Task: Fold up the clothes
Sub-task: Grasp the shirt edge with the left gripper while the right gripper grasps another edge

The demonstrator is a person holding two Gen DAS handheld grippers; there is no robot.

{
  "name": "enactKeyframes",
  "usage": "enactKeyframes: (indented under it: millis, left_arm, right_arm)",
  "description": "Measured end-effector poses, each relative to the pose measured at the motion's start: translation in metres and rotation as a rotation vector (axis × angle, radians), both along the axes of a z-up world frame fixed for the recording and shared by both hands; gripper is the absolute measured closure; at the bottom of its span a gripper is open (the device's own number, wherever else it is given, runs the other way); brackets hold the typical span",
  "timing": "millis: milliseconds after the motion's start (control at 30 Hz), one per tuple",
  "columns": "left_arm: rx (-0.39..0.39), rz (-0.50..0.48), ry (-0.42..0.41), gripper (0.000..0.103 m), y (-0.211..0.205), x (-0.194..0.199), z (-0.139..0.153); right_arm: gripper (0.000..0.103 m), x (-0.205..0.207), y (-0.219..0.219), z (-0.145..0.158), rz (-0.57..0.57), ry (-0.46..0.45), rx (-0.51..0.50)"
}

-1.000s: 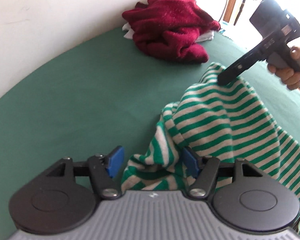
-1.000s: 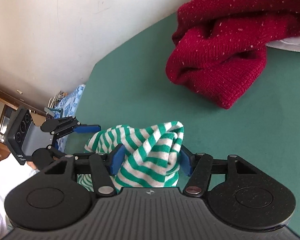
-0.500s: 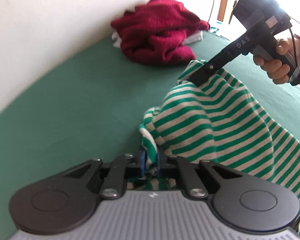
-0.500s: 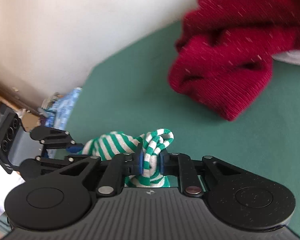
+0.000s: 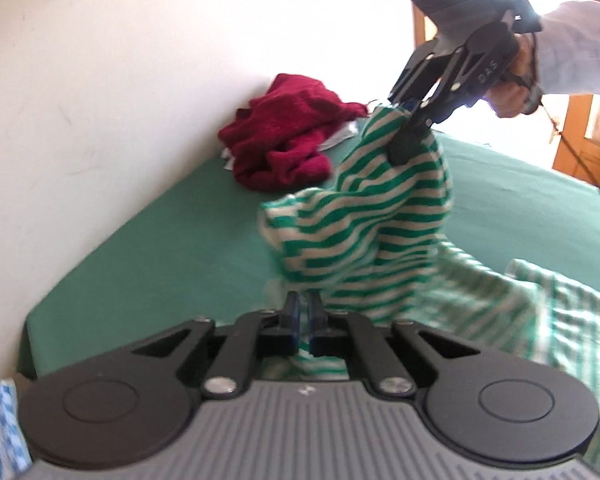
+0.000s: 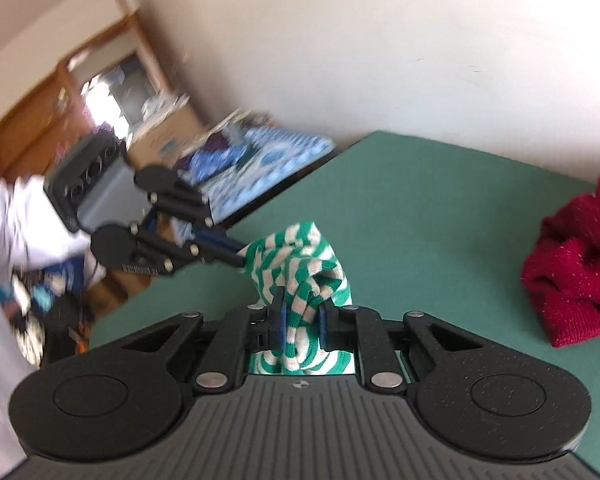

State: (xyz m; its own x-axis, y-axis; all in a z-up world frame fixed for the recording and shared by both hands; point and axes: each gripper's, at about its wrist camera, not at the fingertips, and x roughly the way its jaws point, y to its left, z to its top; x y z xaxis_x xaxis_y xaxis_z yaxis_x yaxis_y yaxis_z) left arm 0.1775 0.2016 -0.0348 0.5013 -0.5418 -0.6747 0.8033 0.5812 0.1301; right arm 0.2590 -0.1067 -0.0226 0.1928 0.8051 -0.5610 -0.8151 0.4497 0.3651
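A green-and-white striped garment (image 5: 384,220) hangs in the air between both grippers above the green table (image 5: 172,240). My left gripper (image 5: 305,312) is shut on one bunched edge of it. My right gripper (image 5: 410,118) pinches another edge higher up at the back right, held by a hand (image 5: 512,92). In the right wrist view my right gripper (image 6: 300,312) is shut on a thick fold of the striped garment (image 6: 300,272), and my left gripper (image 6: 242,256) grips its far corner. The garment's lower part trails to the right, blurred.
A crumpled dark red sweater (image 5: 288,148) lies on the table by the white wall, over something white; it shows as the red sweater (image 6: 572,280) at the right. Beyond the table's left end a blue patterned cloth (image 6: 260,164) and wooden furniture (image 6: 60,92).
Both grippers went from open to shut on the striped garment, then lifted it off the table. The views tilted up and the garment now hangs stretched between them.
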Motion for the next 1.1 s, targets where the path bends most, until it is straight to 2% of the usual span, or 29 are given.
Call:
enactKeyframes:
  millis: [67, 167, 233, 267, 300, 333, 367, 433, 567, 633, 700, 733, 800, 867, 933, 967, 1100]
  left_arm:
    - [0.028, -0.025, 0.007, 0.103, -0.001, -0.022, -0.003]
    - [0.091, -0.066, 0.013, 0.103, -0.005, -0.051, -0.012]
    - [0.142, -0.086, -0.025, 0.1, -0.007, -0.064, -0.019]
    - [0.175, -0.09, -0.077, 0.098, -0.009, -0.065, -0.021]
    - [0.208, -0.093, -0.129, 0.095, -0.011, -0.066, -0.023]
    - [0.242, -0.097, -0.181, 0.087, -0.013, -0.067, -0.024]
    - [0.275, -0.101, -0.233, 0.085, -0.015, -0.068, -0.026]
    - [0.334, -0.159, -0.287, 0.078, -0.02, -0.069, -0.029]
    - [0.36, -0.256, -0.273, 0.069, -0.03, -0.073, -0.028]
    - [0.367, -0.299, -0.273, 0.051, -0.035, -0.08, -0.031]
    - [0.398, -0.354, -0.284, 0.043, -0.04, -0.089, -0.042]
    - [0.412, -0.361, -0.259, 0.042, -0.041, -0.09, -0.048]
    - [0.433, -0.36, -0.211, 0.043, -0.044, -0.092, -0.062]
    - [0.445, -0.346, -0.165, 0.054, -0.048, -0.092, -0.076]
    - [0.447, -0.326, -0.141, 0.07, -0.052, -0.094, -0.083]
    - [0.444, -0.318, -0.12, 0.074, -0.054, -0.094, -0.085]
    - [0.384, -0.306, -0.061, 0.074, -0.057, -0.1, -0.075]
  right_arm:
    - [0.088, -0.014, 0.005, 0.008, 0.052, -0.019, -0.043]
    - [0.088, -0.035, 0.016, 0.003, 0.117, -0.034, -0.113]
    - [0.088, -0.047, 0.022, -0.002, 0.148, -0.044, -0.146]
    - [0.088, -0.052, 0.024, -0.007, 0.158, -0.05, -0.161]
    - [0.088, -0.057, 0.03, -0.011, 0.169, -0.057, -0.18]
    - [0.088, -0.063, 0.038, -0.015, 0.184, -0.066, -0.203]
    - [0.088, -0.07, 0.041, -0.019, 0.201, -0.073, -0.226]
    - [0.088, -0.082, 0.046, -0.027, 0.236, -0.092, -0.284]
    - [0.088, -0.103, 0.048, -0.043, 0.297, -0.132, -0.389]
    - [0.088, -0.109, 0.044, -0.05, 0.304, -0.143, -0.417]
    - [0.088, -0.108, 0.042, -0.051, 0.293, -0.146, -0.416]
    - [0.088, -0.109, 0.038, -0.052, 0.287, -0.147, -0.415]
    - [0.088, -0.115, 0.035, -0.057, 0.297, -0.172, -0.441]
    - [0.088, -0.121, 0.036, -0.065, 0.319, -0.203, -0.495]
    - [0.088, -0.123, 0.038, -0.07, 0.324, -0.233, -0.53]
    - [0.089, -0.123, 0.038, -0.069, 0.325, -0.244, -0.538]
    - [0.089, -0.124, 0.043, -0.069, 0.35, -0.363, -0.652]
